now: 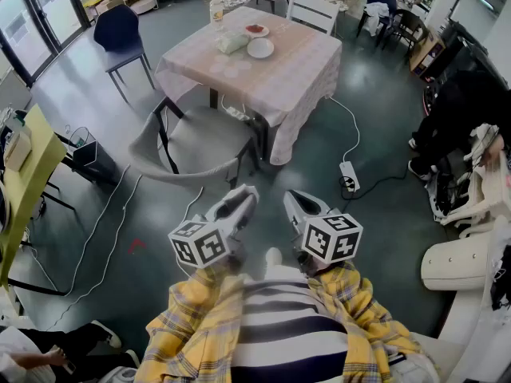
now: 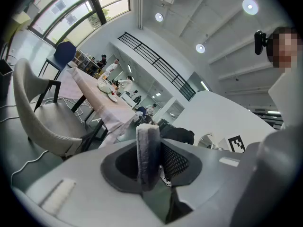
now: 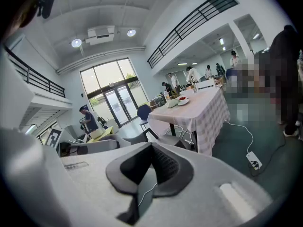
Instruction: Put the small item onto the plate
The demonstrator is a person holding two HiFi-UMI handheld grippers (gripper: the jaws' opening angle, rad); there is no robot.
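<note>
Left gripper (image 2: pixel 150 146) is clamped on the small item (image 2: pixel 147 152), its jaws closed against the item's two sides. The small item is a grey, fuzzy, felt-like strip. It stands upright with its narrow edge toward the camera, and its rounded top rises clear of the jaws.

The right gripper (image 3: pixel 151 146) has nothing in it, and its jaw tips meet.

In the head view both grippers are held side by side over the dark floor, close in front of the person's yellow plaid sleeves (image 1: pixel 192 317). They are well apart from the table (image 1: pixel 295 78).

The table wears a pale pink checked cloth. The plate (image 1: pixel 260 48) is white, round and bare, and lies a little in from the table's far corner. Just beyond it, nearer that corner, is a smaller dish with something red on it (image 1: pixel 255 30). A pale green bundle (image 1: pixel 231 42) lies beside the plate toward the table's left edge.

A grey chair (image 1: pixel 192 146) stands against the table's near left edge, between the grippers and the table. A white power strip (image 1: pixel 349 175) lies on the floor below the table's right corner.
</note>
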